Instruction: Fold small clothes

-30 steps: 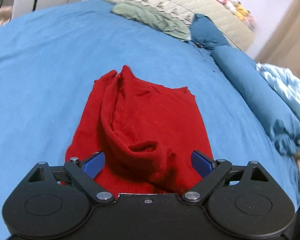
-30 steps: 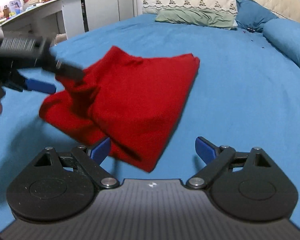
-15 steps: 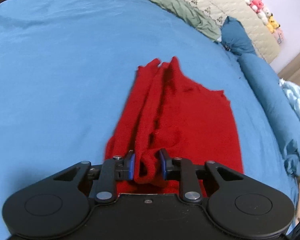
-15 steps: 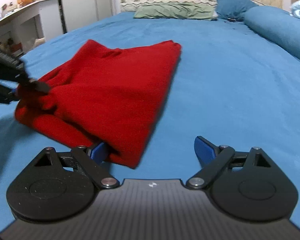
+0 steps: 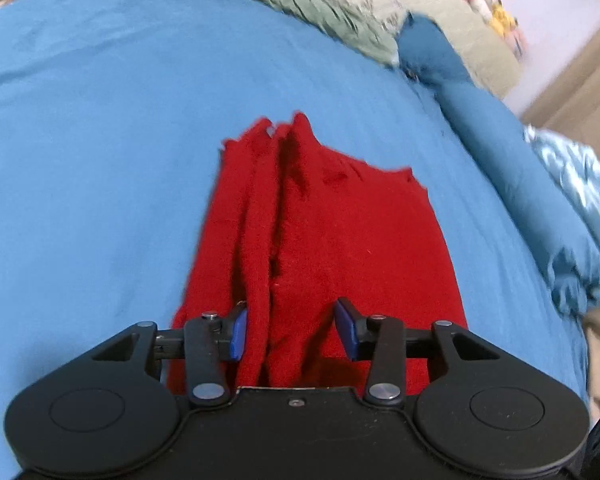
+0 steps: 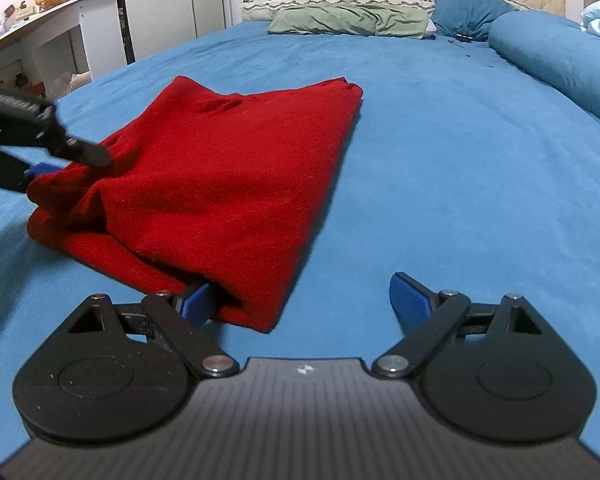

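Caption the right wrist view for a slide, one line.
Right gripper open at the near corner of the folded red cloth on the blue bed; left gripper at its far end.

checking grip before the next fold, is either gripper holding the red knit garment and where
Nothing is held. The left gripper has just been opening around the bunched near edge of the red knit garment; the right gripper stands open at its corner.

no readable writing

no word, number or brand can be read anywhere. the black ridged plastic body of the right gripper (image 6: 296, 300) carries one small pale emblem at its front edge, too small to tell as a letter or sign.
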